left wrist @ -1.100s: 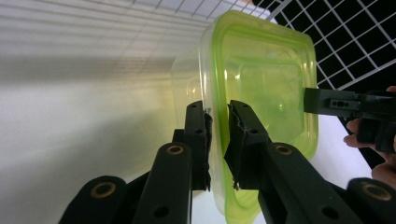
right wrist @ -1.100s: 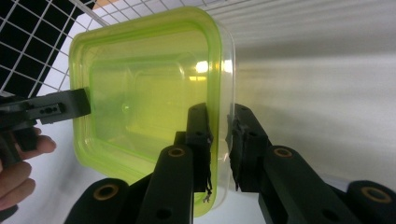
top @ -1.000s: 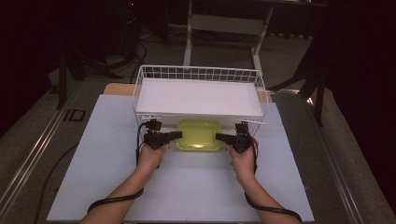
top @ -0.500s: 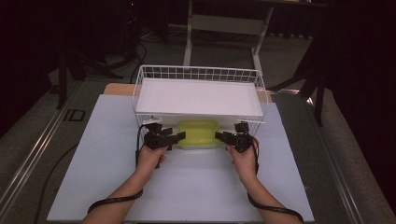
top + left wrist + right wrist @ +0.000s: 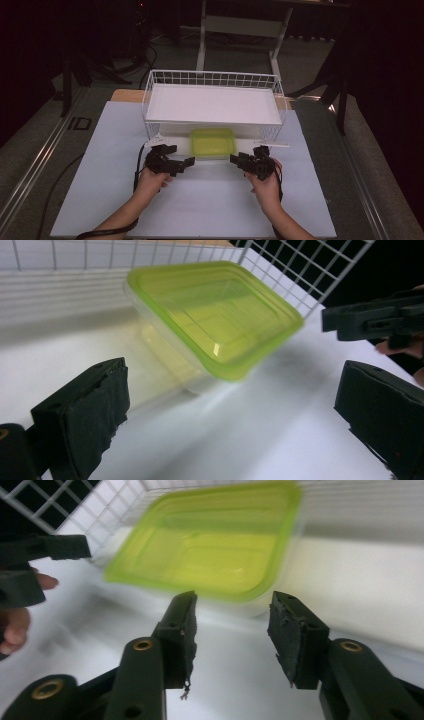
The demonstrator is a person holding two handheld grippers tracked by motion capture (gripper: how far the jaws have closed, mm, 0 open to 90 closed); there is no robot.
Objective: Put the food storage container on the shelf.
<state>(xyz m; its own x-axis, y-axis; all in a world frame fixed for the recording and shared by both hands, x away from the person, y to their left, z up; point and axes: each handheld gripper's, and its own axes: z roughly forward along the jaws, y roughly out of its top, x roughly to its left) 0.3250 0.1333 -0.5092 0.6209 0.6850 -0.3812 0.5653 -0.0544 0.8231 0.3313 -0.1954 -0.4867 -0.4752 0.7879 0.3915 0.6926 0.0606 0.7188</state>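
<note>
Both claws you're holding, left gripper (image 5: 186, 165) and right gripper (image 5: 235, 161), are gaping with nothing between the jaws after just opening, flanking the green-lidded container (image 5: 213, 142) sitting on the white table (image 5: 210, 205) against the wire basket (image 5: 214, 80).

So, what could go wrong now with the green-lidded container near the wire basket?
The green-lidded container sits on the table right against the wire basket, so a nudge could jam it into the mesh. Both the left gripper and right gripper stand open and clear of it; their jaws have just been moving, so a hasty re-grip might slip off the lid's edge.
</note>
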